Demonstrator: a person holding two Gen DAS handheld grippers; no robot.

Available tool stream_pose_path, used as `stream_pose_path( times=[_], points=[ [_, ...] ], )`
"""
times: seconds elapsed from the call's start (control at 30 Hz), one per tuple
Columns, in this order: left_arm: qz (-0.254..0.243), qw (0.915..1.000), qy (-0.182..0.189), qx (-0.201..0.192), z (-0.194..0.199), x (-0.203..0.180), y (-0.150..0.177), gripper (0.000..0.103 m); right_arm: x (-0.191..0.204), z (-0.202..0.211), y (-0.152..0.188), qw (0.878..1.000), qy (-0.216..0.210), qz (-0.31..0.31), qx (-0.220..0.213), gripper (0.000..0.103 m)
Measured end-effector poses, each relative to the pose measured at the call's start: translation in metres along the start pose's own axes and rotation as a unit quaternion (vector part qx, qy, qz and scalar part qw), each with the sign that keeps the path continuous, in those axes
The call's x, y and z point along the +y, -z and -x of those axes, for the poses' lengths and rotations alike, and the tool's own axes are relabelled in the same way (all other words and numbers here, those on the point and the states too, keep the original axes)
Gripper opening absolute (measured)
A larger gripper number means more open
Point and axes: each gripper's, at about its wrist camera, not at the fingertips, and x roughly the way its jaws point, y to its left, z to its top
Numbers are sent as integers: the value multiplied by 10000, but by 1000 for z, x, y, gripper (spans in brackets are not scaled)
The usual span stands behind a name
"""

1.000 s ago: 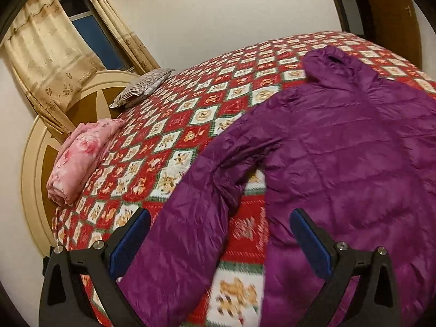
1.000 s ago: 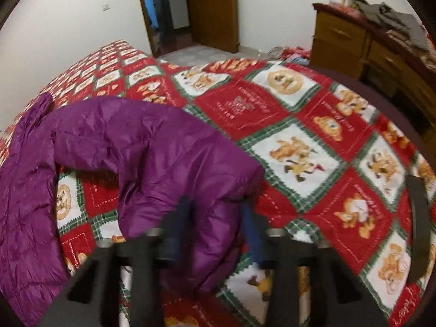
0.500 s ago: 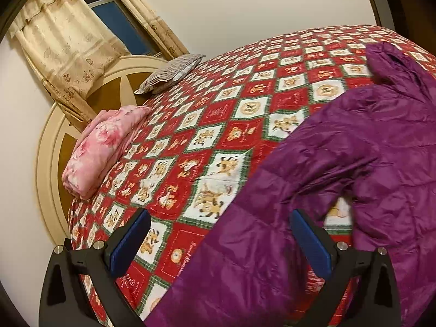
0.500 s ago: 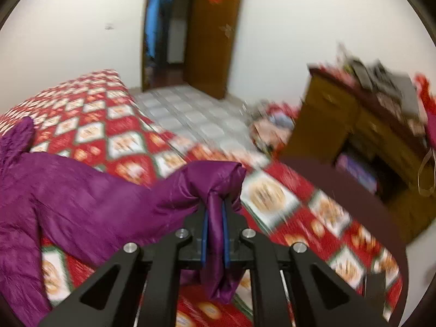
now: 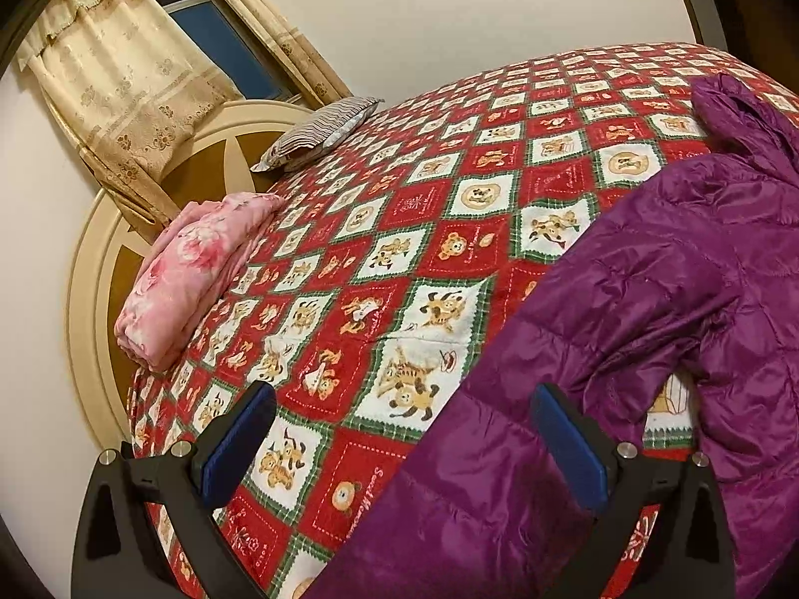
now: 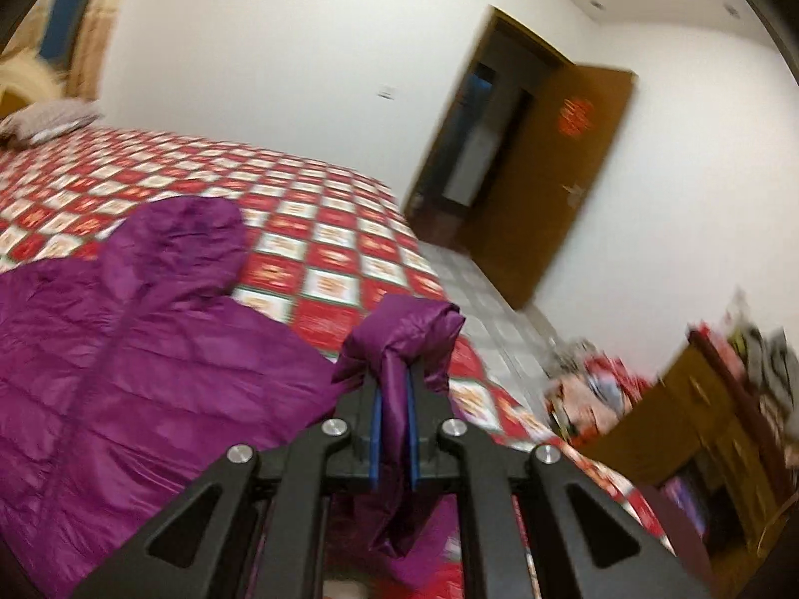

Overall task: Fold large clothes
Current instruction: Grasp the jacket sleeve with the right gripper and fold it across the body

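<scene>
Garment: a quilted purple puffer jacket with a hood (image 5: 674,299) lies spread flat on a bed with a red, white and green cartoon-print quilt (image 5: 399,229), filling the left-wrist view from 2 to 6 o'clock.
Progress: early, by my reading — the body lies open and unfolded; one sleeve is lifted, the other still lies straight out. Both sleeves and the body remain to be folded.
Right tool (image 6: 392,429): clamped on the cuff end of one purple sleeve (image 6: 404,329), which bunches above the blue pads and hangs below them.
Right pose: held above the bed, angled downward, sleeve raised clear of the quilt; the view is blurred.
Left tool (image 5: 399,444): jaws wide apart, gripping nothing.
Left pose: angled downward low over the other sleeve (image 5: 499,474), which lies between the pads towards the 3 o'clock pad — contact unclear.
Nearby: a folded pink floral blanket (image 5: 190,274) at 9 o'clock and a striped grey pillow (image 5: 314,132) at 11 o'clock.
</scene>
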Motion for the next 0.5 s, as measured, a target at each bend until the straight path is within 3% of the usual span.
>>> stream_pose_path(
  times=[0.3,0.5],
  points=[
    [-24,10000,21,-15,-4,-2,-1,102,141,-3,-23,9909,-768,1047,-355,9],
    [-125,9999,-54,0,-7,-2,3,102,212,-6,-21,9825,-1246,1324,-415,9]
  ],
)
